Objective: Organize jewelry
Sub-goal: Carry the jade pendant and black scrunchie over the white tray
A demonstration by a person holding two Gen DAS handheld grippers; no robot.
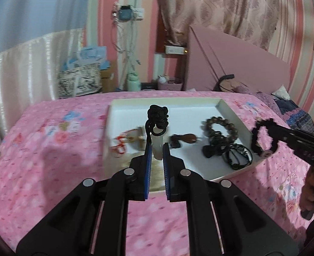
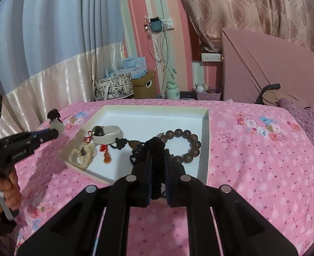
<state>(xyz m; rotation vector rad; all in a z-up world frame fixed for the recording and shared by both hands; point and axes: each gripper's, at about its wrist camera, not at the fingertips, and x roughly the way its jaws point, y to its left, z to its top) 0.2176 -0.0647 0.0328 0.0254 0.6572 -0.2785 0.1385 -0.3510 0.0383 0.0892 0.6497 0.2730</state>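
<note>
Jewelry lies in the white tray (image 2: 207, 128) on the pink bed (image 2: 253, 160). Left tongs (image 1: 157, 147) are clamped on a pale pendant (image 1: 158, 147) left of the tray. Right tongs (image 2: 157, 155) grip a dark bead bracelet (image 1: 263, 137) over the tray's right edge.

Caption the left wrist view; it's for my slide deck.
Left gripper holds a pale pendant with black knotted cord over the white tray.

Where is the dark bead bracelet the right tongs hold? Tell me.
The dark bead bracelet hangs from the right tongs at the white tray's right edge.
</note>
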